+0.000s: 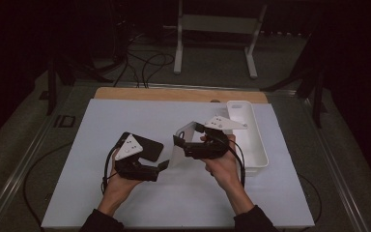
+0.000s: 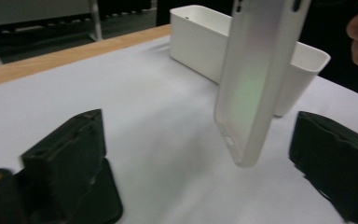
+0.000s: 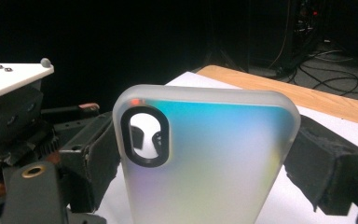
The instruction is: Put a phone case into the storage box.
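Right gripper view: a frosted, translucent phone case (image 3: 205, 158) with rounded corners and a black-ringed oval camera cut-out stands upright, clamped by its side edges between the right gripper (image 3: 205, 163) and its matte black foam pads. In the high view the case (image 1: 182, 144) is held tilted above the white desk (image 1: 125, 203), between the hands. The left gripper (image 2: 200, 154) has its jaws spread wide, with the case's lower end hanging between them untouched. A smooth white rectangular bin (image 1: 248, 135) sits just beyond; its contents cannot be seen. A flat black phone (image 1: 145, 146) lies on the desk.
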A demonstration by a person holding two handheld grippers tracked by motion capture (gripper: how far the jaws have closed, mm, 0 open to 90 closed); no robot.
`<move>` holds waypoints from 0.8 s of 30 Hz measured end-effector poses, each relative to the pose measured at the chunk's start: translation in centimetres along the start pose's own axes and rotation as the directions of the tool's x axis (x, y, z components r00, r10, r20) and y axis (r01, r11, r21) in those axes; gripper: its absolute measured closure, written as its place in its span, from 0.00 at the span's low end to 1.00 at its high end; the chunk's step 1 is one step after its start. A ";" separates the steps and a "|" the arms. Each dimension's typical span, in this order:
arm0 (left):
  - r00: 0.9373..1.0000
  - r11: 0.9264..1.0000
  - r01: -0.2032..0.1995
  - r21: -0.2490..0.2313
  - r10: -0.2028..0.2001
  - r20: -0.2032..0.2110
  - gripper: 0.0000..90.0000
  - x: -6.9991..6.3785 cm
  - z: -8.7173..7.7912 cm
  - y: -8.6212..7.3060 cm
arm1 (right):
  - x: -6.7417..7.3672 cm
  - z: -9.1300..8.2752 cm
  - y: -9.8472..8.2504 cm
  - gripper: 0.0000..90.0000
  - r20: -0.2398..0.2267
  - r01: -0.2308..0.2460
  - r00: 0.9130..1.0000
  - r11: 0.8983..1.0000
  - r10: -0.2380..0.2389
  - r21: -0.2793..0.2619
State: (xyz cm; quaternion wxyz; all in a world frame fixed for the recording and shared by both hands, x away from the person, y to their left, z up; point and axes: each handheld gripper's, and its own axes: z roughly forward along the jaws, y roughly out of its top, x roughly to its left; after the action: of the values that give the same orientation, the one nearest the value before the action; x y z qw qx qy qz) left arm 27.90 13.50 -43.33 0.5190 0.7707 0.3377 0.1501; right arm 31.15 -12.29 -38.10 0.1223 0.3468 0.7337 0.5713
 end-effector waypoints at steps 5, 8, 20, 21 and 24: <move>1.000 1.000 -0.001 -0.021 0.001 -0.022 0.01 0.6 -0.8 -0.2 | -0.2 -0.1 0.0 0.19 0.004 0.002 1.000 1.000 -0.002 0.000; 0.999 1.000 -0.003 -0.030 0.002 -0.042 0.01 0.9 -1.2 -0.4 | -0.2 -0.2 0.0 0.19 0.007 0.004 1.000 1.000 -0.004 0.000; 0.996 0.999 0.000 -0.049 -0.004 -0.088 0.00 2.4 -2.5 -1.7 | -0.6 -0.6 0.2 0.19 0.021 0.013 1.000 1.000 -0.013 -0.001; 0.996 0.998 -0.001 -0.062 -0.004 -0.086 0.00 2.6 -2.8 -2.1 | -0.7 -0.7 0.2 0.19 0.023 0.018 1.000 1.000 -0.018 -0.001; 0.995 0.997 -0.014 -0.075 0.007 -0.098 0.00 2.7 -3.5 -2.6 | -0.7 -0.7 0.2 0.19 0.028 0.014 1.000 1.000 -0.014 0.001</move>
State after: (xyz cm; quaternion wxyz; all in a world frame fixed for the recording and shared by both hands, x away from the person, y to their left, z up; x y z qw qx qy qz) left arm 26.86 18.35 -44.54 0.5300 0.7440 0.3527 0.2028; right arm 31.33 -13.25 -37.88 0.1365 0.3497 0.7346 0.5652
